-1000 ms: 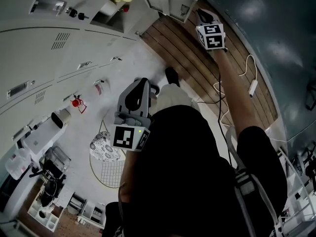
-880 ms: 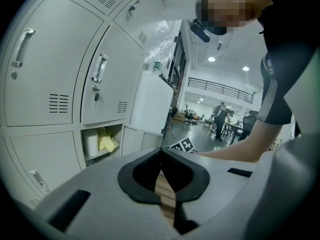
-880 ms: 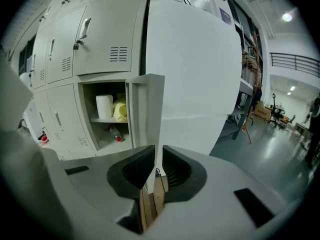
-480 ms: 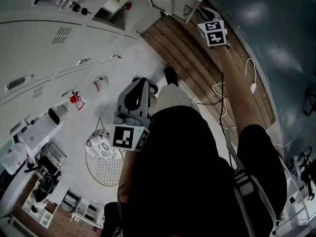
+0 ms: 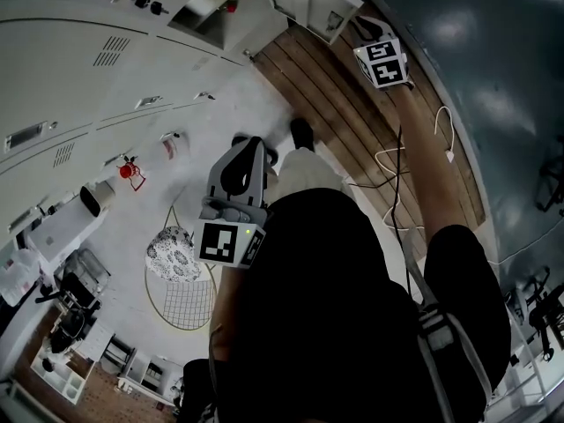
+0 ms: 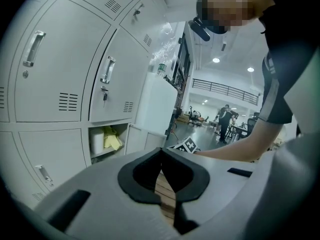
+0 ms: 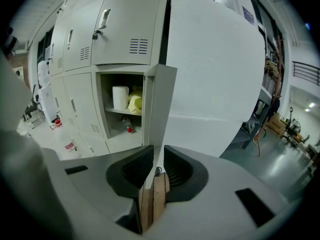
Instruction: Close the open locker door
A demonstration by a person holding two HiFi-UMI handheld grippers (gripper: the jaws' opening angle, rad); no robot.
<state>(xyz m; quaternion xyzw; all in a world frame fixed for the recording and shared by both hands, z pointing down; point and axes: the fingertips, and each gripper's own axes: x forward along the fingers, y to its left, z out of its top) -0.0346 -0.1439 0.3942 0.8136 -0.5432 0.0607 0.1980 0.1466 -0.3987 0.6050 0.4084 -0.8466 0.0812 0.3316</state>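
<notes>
My right gripper (image 7: 157,159) is clamped on the free edge of the locker door (image 7: 158,101). In the right gripper view the door's thin white edge runs down between the two dark pads, which press it from both sides. The door stands open, swung well out from its compartment (image 7: 111,115) and turned edge-on to the camera.

Inside the compartment I see a white paper roll (image 7: 119,97) on the shelf with a yellow cloth (image 7: 135,104) just beside it. A small bottle with a red cap (image 7: 128,124) lies tilted below the shelf. The compartment sits in the lower row of a bank of pale lockers (image 7: 120,39) whose other doors are shut.

In the head view my right arm reaches far forward over the wooden floor (image 5: 348,117), with the gripper's marker cube near the door. My left gripper (image 6: 161,156) is held low, close to my body. Its jaws are drawn together at the tips and hold nothing; only floor planks show through the gap behind them. A white cable (image 5: 414,161) trails across the floor near my right arm.
</notes>
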